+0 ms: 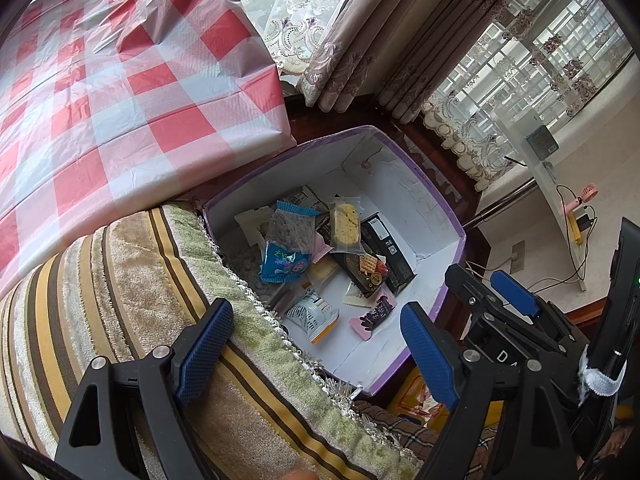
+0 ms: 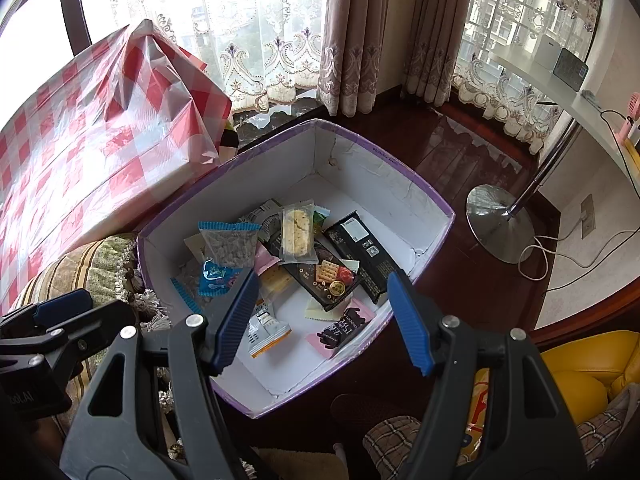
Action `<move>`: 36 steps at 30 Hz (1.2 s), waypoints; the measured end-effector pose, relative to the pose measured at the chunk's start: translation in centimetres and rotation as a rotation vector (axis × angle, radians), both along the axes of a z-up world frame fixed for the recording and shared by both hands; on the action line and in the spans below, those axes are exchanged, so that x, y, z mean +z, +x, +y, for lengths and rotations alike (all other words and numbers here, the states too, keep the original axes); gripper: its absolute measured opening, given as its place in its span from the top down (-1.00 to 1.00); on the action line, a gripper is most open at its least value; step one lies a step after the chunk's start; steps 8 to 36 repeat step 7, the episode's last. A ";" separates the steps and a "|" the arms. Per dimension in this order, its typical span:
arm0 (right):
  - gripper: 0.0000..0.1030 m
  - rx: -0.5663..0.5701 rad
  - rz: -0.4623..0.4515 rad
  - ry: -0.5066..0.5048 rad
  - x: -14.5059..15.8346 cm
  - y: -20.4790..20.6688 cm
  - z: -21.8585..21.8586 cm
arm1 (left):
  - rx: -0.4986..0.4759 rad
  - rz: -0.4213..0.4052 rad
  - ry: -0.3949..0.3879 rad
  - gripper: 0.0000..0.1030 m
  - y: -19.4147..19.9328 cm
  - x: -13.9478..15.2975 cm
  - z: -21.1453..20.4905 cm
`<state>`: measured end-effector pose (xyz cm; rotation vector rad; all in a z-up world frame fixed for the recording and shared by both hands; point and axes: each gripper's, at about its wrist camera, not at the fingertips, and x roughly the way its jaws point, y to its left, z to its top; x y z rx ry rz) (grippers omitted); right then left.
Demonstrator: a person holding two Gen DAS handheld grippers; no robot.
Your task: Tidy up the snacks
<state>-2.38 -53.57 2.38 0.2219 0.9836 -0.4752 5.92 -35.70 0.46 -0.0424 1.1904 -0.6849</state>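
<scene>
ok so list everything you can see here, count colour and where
box: one, white inside, purple rim, on the floor by the sofa
snack packs: about a dozen, mixed colours, piled in the box
black cracker box: one, in the pile's middle
pink pack: one, pink and dark, box's near corner
blue pack: one, left of the pile
checked cloth: one, red and white, left of the box
sofa cover: one, striped tan and green, beside the box
curtains: beige with lace, at the windows
lamp base: one, chrome, right of the box
left gripper: blue pads, open, empty
right gripper: blue pads, open, empty
</scene>
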 end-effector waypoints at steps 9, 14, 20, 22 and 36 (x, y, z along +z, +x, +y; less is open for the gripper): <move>-0.36 0.001 -0.004 0.003 0.2 0.1 0.0 | -0.023 -0.020 -0.033 -0.72 -0.3 0.3 -0.2; -0.36 0.001 -0.004 0.003 0.2 0.1 0.0 | -0.023 -0.020 -0.033 -0.72 -0.3 0.3 -0.2; -0.36 0.001 -0.004 0.003 0.2 0.1 0.0 | -0.023 -0.020 -0.033 -0.72 -0.3 0.3 -0.2; -0.36 0.001 -0.004 0.003 0.2 0.1 0.0 | -0.023 -0.020 -0.033 -0.72 -0.3 0.3 -0.2; -0.36 0.001 -0.004 0.003 0.2 0.1 0.0 | -0.023 -0.020 -0.033 -0.72 -0.3 0.3 -0.2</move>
